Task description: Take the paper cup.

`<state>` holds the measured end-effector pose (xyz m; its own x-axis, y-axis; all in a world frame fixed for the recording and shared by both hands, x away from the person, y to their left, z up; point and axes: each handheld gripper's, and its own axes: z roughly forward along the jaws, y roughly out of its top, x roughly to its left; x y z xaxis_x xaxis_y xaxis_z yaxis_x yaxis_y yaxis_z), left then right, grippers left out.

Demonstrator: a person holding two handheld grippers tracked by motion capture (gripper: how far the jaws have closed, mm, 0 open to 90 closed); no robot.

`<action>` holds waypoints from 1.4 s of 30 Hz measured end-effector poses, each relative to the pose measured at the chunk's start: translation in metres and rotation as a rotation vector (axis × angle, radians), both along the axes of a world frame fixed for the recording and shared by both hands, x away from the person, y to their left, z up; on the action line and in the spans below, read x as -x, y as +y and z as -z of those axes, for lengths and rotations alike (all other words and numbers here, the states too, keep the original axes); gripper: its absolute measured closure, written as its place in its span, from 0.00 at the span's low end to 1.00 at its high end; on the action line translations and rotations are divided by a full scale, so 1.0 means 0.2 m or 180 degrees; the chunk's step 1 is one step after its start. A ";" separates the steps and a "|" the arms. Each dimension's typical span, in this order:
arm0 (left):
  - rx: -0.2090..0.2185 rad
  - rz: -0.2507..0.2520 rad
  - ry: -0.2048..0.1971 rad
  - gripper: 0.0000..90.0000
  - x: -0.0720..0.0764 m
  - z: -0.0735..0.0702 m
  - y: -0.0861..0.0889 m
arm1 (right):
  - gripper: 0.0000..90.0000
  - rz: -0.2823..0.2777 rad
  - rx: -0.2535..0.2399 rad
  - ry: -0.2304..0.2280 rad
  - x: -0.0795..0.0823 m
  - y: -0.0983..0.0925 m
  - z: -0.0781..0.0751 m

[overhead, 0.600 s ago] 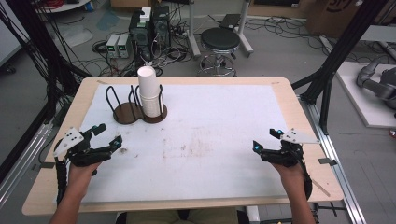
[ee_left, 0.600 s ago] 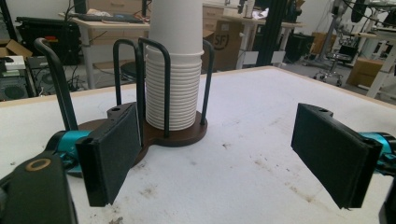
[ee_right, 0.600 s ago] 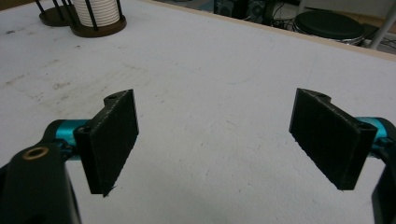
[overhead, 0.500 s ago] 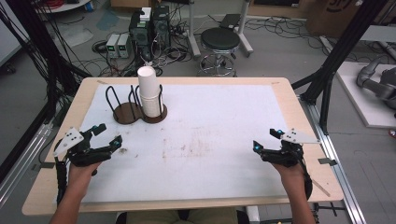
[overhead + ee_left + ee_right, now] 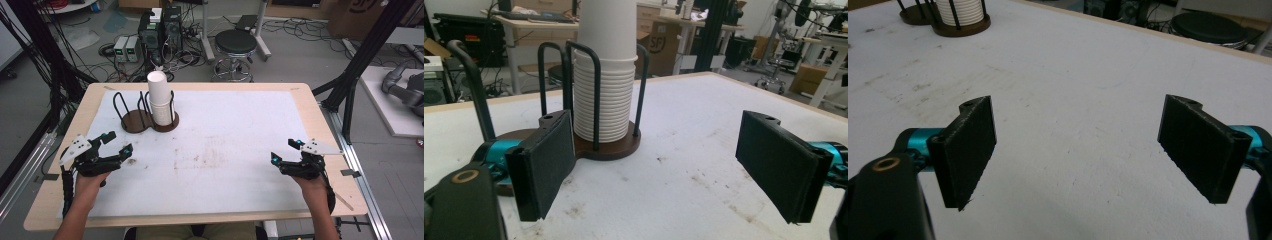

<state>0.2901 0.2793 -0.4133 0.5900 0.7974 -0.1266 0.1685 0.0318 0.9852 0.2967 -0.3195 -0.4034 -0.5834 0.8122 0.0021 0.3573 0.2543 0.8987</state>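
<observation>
Left gripper [image 5: 116, 142] at table's [image 5: 310, 115] near-left edge, jaws apart, empty; right gripper [image 5: 285, 151] near-right, jaws apart, empty. Stack of white cups [image 5: 160, 100] upright in wire holder [image 5: 150, 120], far-left, well apart from both.

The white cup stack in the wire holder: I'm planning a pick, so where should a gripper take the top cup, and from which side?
Probably the top cup by its bare wall above the holder's wire posts, coming level from the front with jaws astride it; lower down, the posts fence the cup stack. The left gripper is nearest, open.
</observation>
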 end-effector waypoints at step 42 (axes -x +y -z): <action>-0.0142 0.0314 0.0065 0.18 -0.64 -0.58 -0.28 | 0.18 -0.0077 -0.0003 0.0125 -0.01 0.00 0.00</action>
